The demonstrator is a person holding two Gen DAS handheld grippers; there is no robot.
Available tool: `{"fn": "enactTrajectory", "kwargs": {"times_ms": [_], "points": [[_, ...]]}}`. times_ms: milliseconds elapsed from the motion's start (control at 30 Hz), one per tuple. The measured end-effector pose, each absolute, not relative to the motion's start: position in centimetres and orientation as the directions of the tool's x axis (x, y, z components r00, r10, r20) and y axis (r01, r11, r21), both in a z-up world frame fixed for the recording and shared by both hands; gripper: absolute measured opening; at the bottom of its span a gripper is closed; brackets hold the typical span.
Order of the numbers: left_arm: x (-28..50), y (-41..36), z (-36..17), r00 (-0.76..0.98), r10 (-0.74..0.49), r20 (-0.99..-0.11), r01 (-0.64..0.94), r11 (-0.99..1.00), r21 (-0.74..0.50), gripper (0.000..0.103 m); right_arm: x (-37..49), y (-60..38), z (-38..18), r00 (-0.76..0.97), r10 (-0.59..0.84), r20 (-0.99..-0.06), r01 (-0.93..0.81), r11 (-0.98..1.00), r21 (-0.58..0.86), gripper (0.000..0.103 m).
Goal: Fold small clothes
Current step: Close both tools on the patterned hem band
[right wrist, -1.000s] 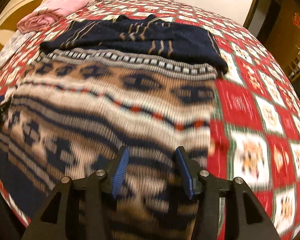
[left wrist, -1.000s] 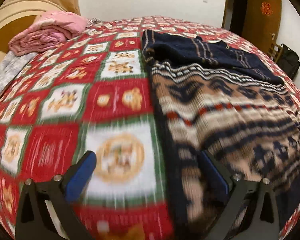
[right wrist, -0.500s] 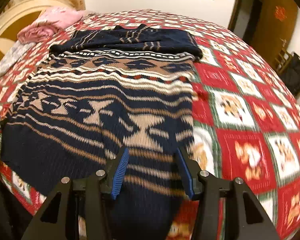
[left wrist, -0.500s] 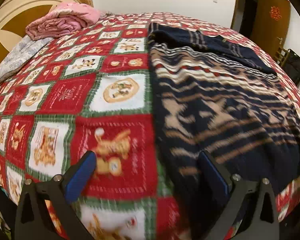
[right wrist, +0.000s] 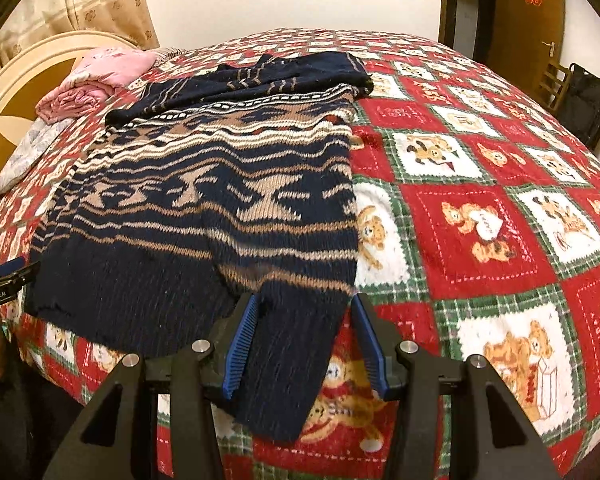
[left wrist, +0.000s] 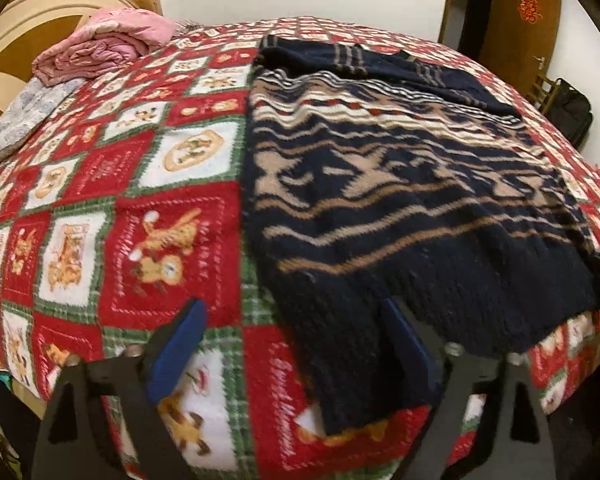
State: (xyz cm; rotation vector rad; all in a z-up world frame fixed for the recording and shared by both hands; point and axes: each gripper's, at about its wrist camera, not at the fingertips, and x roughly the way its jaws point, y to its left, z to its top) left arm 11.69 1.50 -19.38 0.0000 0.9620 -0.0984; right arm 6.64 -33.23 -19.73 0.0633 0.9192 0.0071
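the sweater (right wrist: 204, 216) lies flat on the bed (right wrist: 480, 184); left gripper (left wrist: 296, 344) jaws gape wide, right gripper (right wrist: 306, 344) jaws open astride its hem.

A home bedroom. A bed (right wrist: 480, 168) covered by a red, white and green teddy-bear quilt fills the view. At its head stand a curved cream headboard (right wrist: 32, 80) and a patterned curtain (right wrist: 100, 4), with folded pink bedding (right wrist: 96, 76) beside them. Beyond the bed's far side, a wooden door (right wrist: 528, 12) and a black bag (right wrist: 588, 100).
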Motion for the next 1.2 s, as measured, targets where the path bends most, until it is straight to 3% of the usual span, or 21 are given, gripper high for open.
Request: {"fn": "enactTrajectory", "kwargs": {"times_ms": [133, 400, 600, 700, 900, 933, 967, 1000, 1033, 1200], "points": [[11.1, 0.9, -19.2, 0.546, -0.125, -0.828, 0.115, 0.991, -0.074, 0.07, 5.9, -33.4, -19.7, 0.6, 0.071, -0.797, 0.013, 0.995, 0.098, 0.05], [10.7, 0.9, -19.3, 0.52, -0.135, -0.844, 0.107, 0.99, -0.092, 0.07, 4.9, -33.6, -19.9, 0.575, 0.111, -0.811, 0.013, 0.989, 0.145, 0.05], [10.4, 0.7, -19.4, 0.519, -0.146, -0.842, 0.12, 0.988, -0.098, 0.062, 4.8, -34.1, -20.5, 0.562, 0.148, -0.814, 0.028, 0.98, 0.198, 0.05], [10.5, 1.0, -19.6, 0.517, -0.171, -0.839, 0.111, 0.985, -0.133, 0.062, 4.9, -35.0, -20.9, 0.568, 0.181, -0.803, 0.059, 0.964, 0.259, 0.046], [10.5, 2.1, -19.6, 0.533, -0.236, -0.813, 0.074, 0.97, -0.233, 0.06, 4.7, -35.1, -20.9, 0.593, 0.171, -0.787, 0.073, 0.962, 0.264, 0.026], [10.5, 2.2, -19.6, 0.533, -0.244, -0.81, 0.076, 0.967, -0.242, 0.056, 4.6, -35.1, -20.6, 0.606, 0.19, -0.772, 0.059, 0.958, 0.282, 0.016], [10.5, 2.3, -19.5, 0.537, -0.238, -0.809, 0.067, 0.968, -0.24, 0.035, 4.5, -35.1, -20.4, 0.615, 0.223, -0.756, 0.041, 0.949, 0.313, 0.014], [10.5, 2.5, -19.3, 0.54, -0.244, -0.806, 0.069, 0.967, -0.246, 0.021, 4.3, -35.0, -20.0, 0.629, 0.246, -0.737, 0.027, 0.941, 0.338, 0.013], [10.6, 2.7, -19.2, 0.535, -0.28, -0.798, 0.079, 0.956, -0.282, 0.013, 4.0, -34.8, -19.5, 0.647, 0.245, -0.722, 0.015, 0.943, 0.333, 0.013], [10.7, 3.7, -18.5, 0.553, -0.311, -0.773, 0.061, 0.94, -0.334, 0.012, 3.4, -34.8, -17.8, 0.702, 0.256, -0.664, -0.015, 0.938, 0.346, 0.012]]}}
